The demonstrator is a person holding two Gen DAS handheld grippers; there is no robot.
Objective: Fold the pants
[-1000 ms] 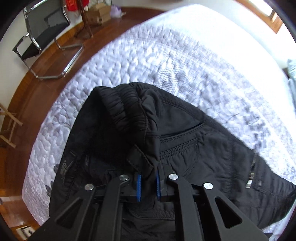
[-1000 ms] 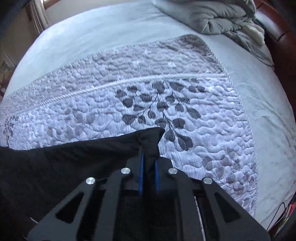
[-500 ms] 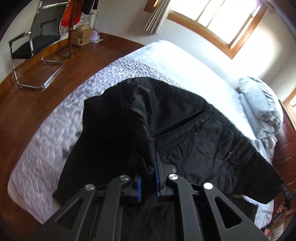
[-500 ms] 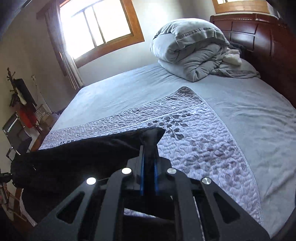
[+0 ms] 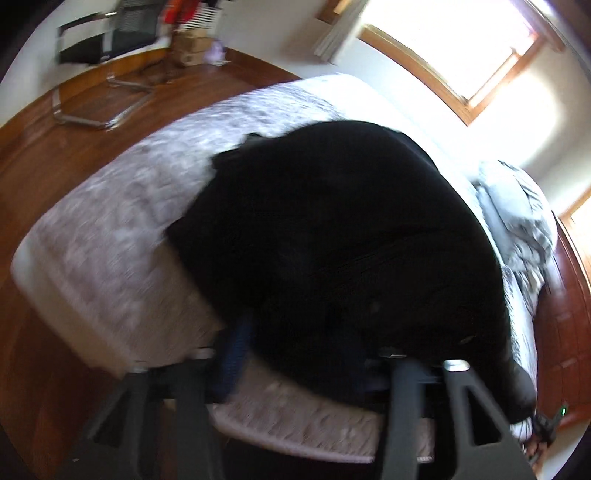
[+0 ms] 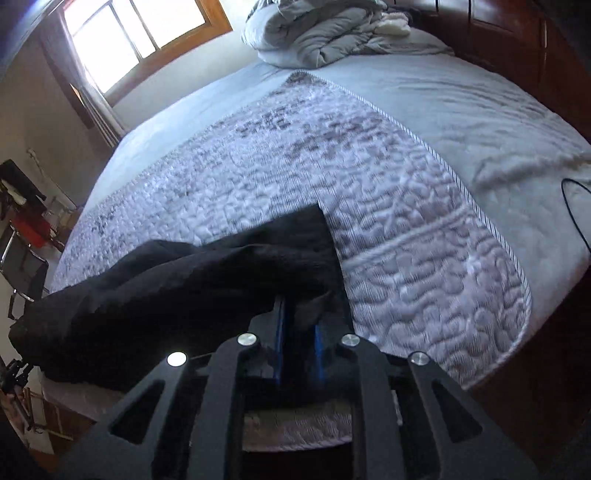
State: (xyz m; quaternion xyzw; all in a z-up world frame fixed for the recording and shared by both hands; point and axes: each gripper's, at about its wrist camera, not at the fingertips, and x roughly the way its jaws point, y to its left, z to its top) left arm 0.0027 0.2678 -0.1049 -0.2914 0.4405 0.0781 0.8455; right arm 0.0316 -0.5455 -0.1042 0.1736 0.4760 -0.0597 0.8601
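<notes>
The black pants hang bunched above the quilted bed cover and fill the middle of the blurred left wrist view. My left gripper has its fingers spread wide; one blue pad shows at the left, and the cloth hides the other. In the right wrist view my right gripper is shut on the end of a pant leg, with black cloth between its blue pads. The rest of the pants trail off to the left over the quilted cover.
A grey duvet pile lies at the head of the bed by the dark wooden headboard. A black cable lies at the bed's right edge. A metal-framed chair and boxes stand on the wood floor beyond the bed's foot.
My left gripper's fingers have spread apart from a tight hold on the waist cloth. The pants have swung up and billowed. Both views have shifted; the right gripper keeps its hold.
</notes>
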